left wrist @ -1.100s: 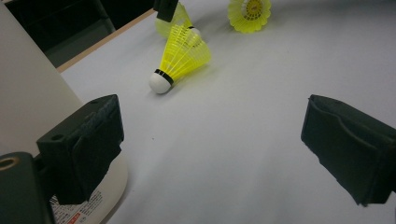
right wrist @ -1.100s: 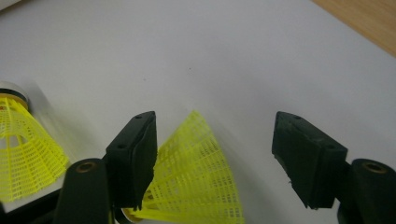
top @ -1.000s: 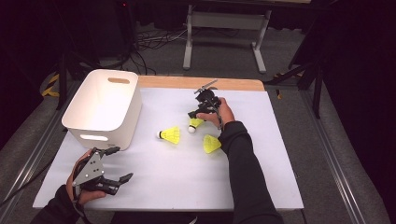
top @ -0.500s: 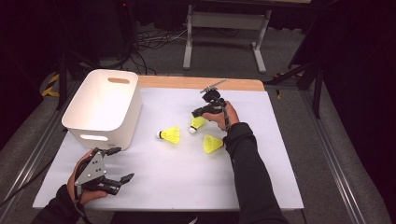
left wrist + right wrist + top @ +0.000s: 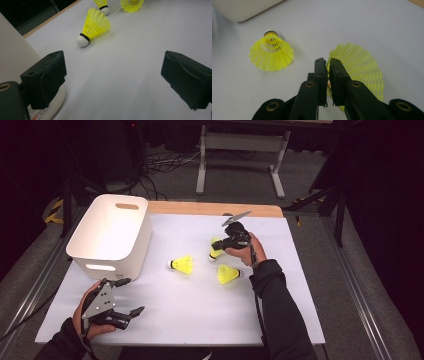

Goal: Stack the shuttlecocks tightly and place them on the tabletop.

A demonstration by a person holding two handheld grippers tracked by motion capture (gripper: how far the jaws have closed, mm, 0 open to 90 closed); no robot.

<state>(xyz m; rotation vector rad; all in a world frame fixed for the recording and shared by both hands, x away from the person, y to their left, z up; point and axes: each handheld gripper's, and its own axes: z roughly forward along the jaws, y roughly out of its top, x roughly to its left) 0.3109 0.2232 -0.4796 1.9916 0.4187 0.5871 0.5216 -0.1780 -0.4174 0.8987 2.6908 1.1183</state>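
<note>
From the high view, the right tool (image 5: pixel 218 245) pinches a yellow shuttlecock (image 5: pixel 215 249) near the far middle of the white bench (image 5: pixel 200 305). Two more shuttlecocks (image 5: pixel 182 264) lie close by, and a white bin (image 5: pixel 111 232) sits at the left. The left tool (image 5: pixel 131 314) rests low, near the bench's front edge.

In the left gripper view, its jaws are spread wide with nothing between them.

In the right gripper view, the jaws have just been closing and now squeeze the shuttlecock's skirt, probably its rim.

bin (image 5: pixel 111 234) left, shuttlecocks (image 5: pixel 182 264) right, on table (image 5: pixel 200 310)
</note>
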